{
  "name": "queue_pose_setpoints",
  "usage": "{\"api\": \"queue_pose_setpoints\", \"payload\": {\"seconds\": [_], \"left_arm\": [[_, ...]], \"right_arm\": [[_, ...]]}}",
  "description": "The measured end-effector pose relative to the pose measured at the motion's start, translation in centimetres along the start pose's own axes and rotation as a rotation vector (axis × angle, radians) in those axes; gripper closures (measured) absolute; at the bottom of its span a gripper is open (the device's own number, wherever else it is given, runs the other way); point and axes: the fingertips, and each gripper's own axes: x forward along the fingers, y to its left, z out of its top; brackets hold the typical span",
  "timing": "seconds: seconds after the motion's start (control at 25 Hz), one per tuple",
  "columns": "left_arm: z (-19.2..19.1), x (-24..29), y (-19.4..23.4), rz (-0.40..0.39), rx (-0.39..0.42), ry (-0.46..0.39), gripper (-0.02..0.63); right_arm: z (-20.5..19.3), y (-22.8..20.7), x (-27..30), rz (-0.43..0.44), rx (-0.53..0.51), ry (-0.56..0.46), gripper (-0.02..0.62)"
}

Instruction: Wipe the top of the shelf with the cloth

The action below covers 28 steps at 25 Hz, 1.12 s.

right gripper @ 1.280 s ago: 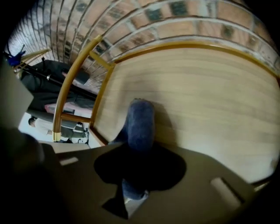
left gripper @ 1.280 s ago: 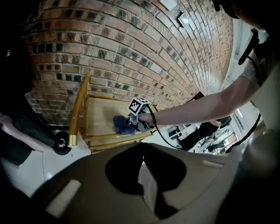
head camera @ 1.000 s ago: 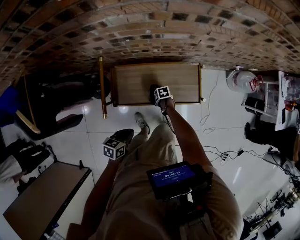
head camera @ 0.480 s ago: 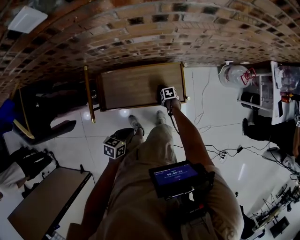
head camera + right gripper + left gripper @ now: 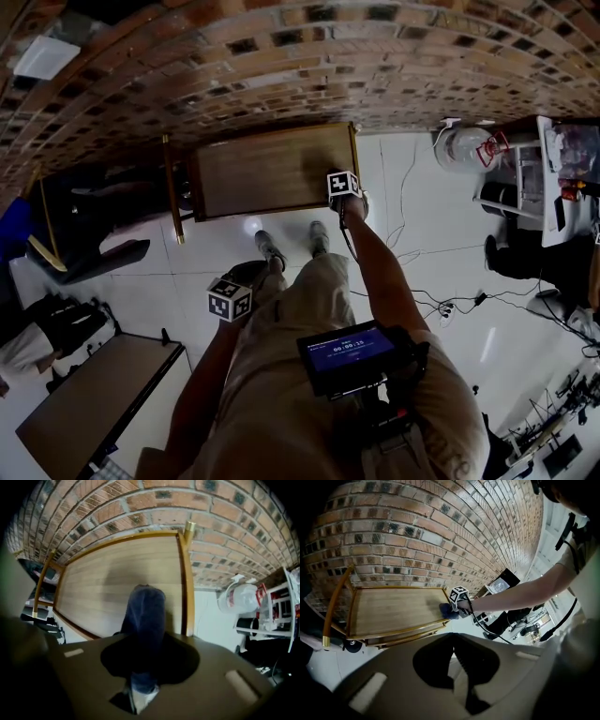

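The right hand-held gripper point(image 5: 140, 688) clamps the cloth point(image 5: 146, 613) on the shelf point(image 5: 103, 588) top, just beside its right rail point(image 5: 184, 583). Bare top lies leftward. The left hand-held gripper point(image 5: 457, 665), jaws together and empty, hangs well apart from the shelf.

The person wears a tan shirt point(image 5: 267, 403) and grey shoes point(image 5: 270, 249). A black box with a blue screen point(image 5: 347, 353) sits on the chest.

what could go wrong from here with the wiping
1. The cloth, clamped in the right gripper, sits close to the right rail of the shelf. A stroke further right may snag on that rail or run off the top.
2. The shelf seems to stand on a caster, so hard pressure might roll it away.
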Motion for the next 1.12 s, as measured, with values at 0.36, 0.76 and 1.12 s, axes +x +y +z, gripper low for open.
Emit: {"api": "queue_pose_setpoints", "payload": {"seconds": [0.36, 0.76, 1.12], "left_arm": [[-1.8, -0.7, 0.0, 0.007, -0.024, -0.033, 0.606], [-4.5, -5.5, 6.3, 0.037, -0.073, -0.173, 0.606], [-9.2, -8.2, 14.8, 0.135, -0.054, -0.218, 0.606]], "right_arm": [[-1.0, -2.3, -1.5, -0.078, -0.024, -0.004, 0.5], [-5.4, 1.9, -10.1, -0.049, -0.037, -0.189, 0.499], [-7.3, 19.4, -10.2, 0.031, -0.409, -0.277, 0.499]]}}
